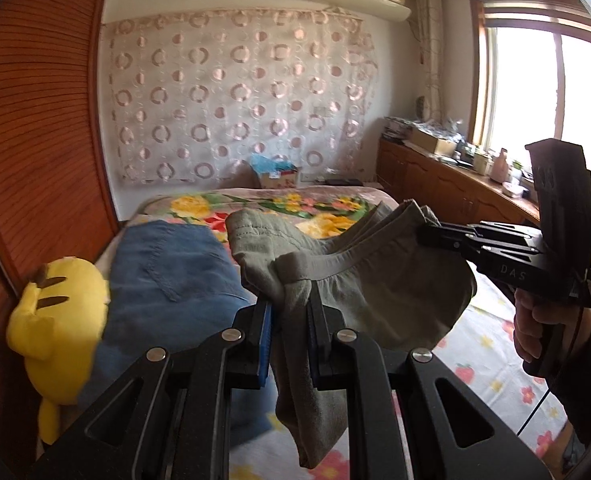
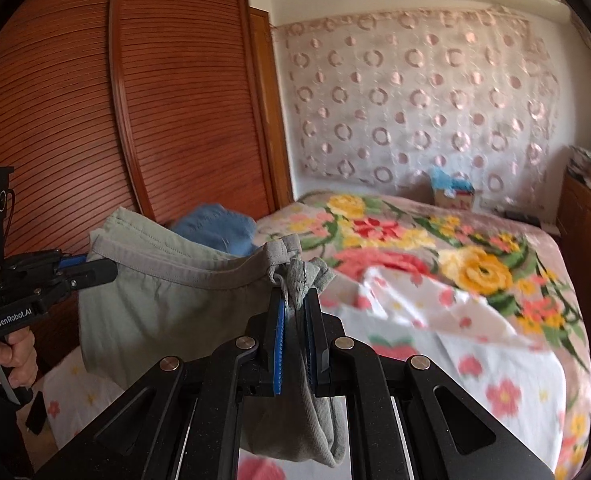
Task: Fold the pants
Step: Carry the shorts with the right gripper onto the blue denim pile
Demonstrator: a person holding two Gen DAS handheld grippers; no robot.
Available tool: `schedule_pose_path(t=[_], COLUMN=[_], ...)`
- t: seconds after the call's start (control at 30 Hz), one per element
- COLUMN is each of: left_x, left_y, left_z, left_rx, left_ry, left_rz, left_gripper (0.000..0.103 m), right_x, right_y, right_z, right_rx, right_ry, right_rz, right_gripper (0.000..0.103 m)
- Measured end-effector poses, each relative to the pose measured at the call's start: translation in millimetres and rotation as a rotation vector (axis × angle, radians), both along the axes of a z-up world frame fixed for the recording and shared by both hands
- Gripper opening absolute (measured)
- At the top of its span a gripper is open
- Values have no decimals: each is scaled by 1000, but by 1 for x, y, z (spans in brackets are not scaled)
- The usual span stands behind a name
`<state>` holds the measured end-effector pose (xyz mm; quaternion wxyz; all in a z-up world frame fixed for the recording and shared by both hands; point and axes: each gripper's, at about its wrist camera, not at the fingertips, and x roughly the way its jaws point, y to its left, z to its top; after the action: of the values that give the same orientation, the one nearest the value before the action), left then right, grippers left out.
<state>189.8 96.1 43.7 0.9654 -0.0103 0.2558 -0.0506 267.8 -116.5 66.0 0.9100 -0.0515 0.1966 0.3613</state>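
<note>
1. While the grey-green pants [image 1: 359,276] hang in the air between both claws, above the flowered bed [image 2: 475,272], a thin bunched pinch may slip and drop one end of the waistband.
2. Slack cloth sagging below could fold crooked.
3. Left gripper [image 1: 291,320]: nearly closed, pinching bunched waistband fabric.
4. Right gripper [image 2: 293,316]: pressed almost together, gripping the other bunched end.

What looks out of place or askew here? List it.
The white flowered sheet on the bed is rumpled, one edge flipped up over the floral blanket. The grey-green pants hang bunched between both grippers, not flat.
</note>
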Motion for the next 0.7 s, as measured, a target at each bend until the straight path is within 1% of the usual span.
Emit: schedule_pose_path(t=[0.13,0.37,0.7], left_x=[-2,-6,-5], left_y=[19,43,81], left_z=[3,-1,-19], left_rx=[18,14,-9], left_ry=[-16,-35,8], left_rz=[42,121,232], left_gripper=[16,16,16], right_x=[20,62,124], right_y=[20,47,93], right_z=[-2,-12,-19], right_rx=[15,2,-18], right_ry=[-15,-23,4], right_rz=[36,96,180], right_gripper=[9,9,9])
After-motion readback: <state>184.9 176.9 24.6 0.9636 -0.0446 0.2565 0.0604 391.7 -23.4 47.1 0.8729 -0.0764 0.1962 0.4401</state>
